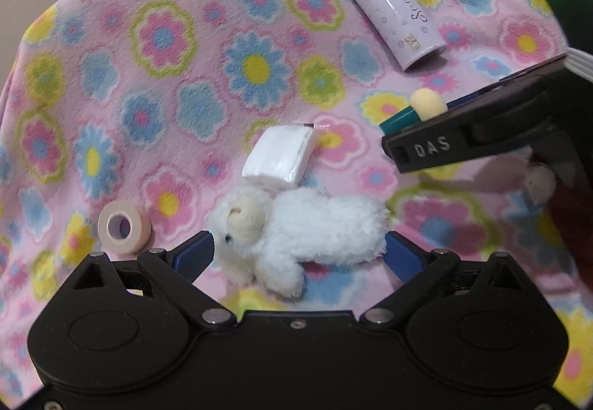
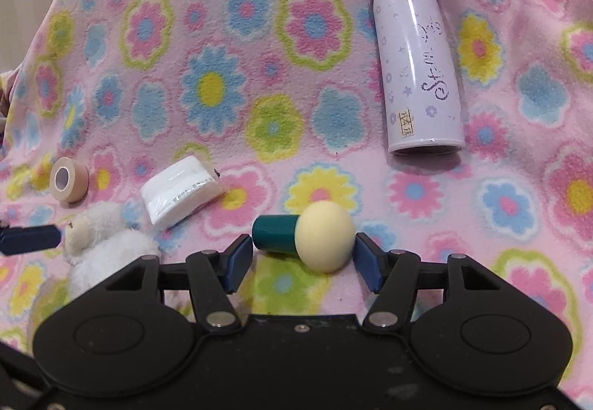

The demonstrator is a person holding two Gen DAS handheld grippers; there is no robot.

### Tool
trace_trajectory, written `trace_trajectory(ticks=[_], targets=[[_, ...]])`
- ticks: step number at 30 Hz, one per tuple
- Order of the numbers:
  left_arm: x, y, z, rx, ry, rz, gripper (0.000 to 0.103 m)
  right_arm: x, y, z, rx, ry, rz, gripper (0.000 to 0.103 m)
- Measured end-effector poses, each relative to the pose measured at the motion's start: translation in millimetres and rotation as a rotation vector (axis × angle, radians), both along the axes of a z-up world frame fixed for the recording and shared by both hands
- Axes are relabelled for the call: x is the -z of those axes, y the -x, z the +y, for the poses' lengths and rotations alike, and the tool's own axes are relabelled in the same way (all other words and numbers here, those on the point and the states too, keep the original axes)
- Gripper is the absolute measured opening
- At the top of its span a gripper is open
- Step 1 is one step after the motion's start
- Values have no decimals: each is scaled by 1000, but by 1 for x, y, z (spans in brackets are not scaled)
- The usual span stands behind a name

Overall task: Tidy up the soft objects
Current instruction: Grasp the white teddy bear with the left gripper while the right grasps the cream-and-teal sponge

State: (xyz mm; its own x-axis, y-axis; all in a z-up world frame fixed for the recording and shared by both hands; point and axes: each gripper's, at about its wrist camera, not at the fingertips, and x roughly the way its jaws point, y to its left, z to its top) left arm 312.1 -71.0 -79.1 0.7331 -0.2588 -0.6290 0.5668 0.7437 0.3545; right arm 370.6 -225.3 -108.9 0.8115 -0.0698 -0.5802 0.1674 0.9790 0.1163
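A white plush bear [image 1: 296, 232] lies on the flowered blanket [image 1: 155, 76] between the fingers of my left gripper [image 1: 299, 252], which is open around it, its pads close to head and rear. The bear also shows in the right wrist view [image 2: 100, 239]. A makeup sponge with a cream head and teal handle [image 2: 307, 239] lies between the fingers of my right gripper [image 2: 302, 262], which is open with its pads at either end. The sponge [image 1: 418, 110] also shows beside the right gripper in the left wrist view.
A white tissue pack [image 1: 281, 156] lies just beyond the bear; it also shows in the right wrist view [image 2: 181, 189]. A beige tape roll [image 1: 124, 228] sits to the left. A lilac bottle [image 2: 415, 62] lies at the back right.
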Motion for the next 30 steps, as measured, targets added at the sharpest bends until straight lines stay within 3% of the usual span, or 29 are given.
trace_trajectory(ticks=[7,11,14,18,23,26,30], targets=[[-4,-1,-7,-7,-17,-57,96,0,1,-1,-2,-12,-5,61],[-2,-12,-6,-44,13,0,99,0,1,-2,-2,-16,-6,62],[-4,-18,1,-86,78,49,99,0,1,-2,-1,-18,-6,62],[-13,-23,23,-178,256,189,99,0,1,-2,-1,-22,-8,62],[-25,-27,47,-371,470,278,99,0,1,-2,1,-27,-10,62],[-27,-37,44,-455,484,291,99,0,2,-2,1,-25,-9,62],[-24,-51,25,-527,427,277,99,0,1,-2,0,-24,-9,62]])
